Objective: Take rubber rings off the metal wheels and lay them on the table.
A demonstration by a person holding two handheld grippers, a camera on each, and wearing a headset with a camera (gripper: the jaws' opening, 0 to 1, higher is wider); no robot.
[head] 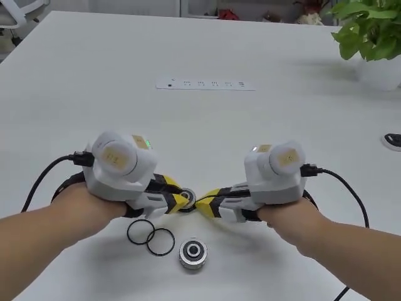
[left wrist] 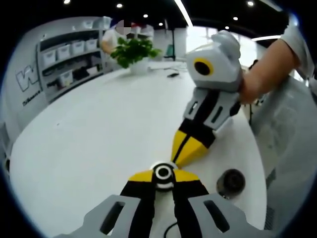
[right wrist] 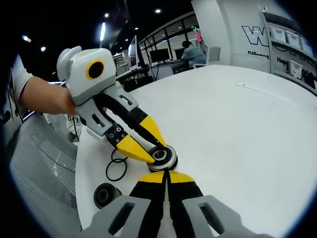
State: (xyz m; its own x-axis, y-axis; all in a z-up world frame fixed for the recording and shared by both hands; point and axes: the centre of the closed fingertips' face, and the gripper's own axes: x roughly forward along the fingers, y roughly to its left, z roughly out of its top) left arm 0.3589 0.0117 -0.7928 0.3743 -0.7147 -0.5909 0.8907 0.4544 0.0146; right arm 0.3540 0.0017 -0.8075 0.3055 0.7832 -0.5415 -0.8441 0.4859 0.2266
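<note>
Both forearms (head: 44, 229) angle inward; left gripper (head: 180, 200) clamps a metal wheel (right wrist: 164, 156), right gripper (head: 205, 202), jaws pressed together, touches it from 3 o'clock

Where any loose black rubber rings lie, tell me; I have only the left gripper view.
Observer: Two thin black rubber rings lie flat on the white table, overlapping slightly, just nearer the person than the left gripper.
Operator: Now give me the far side of the table.
Observer: A long white power strip lies flat there, far beyond the rings.
</note>
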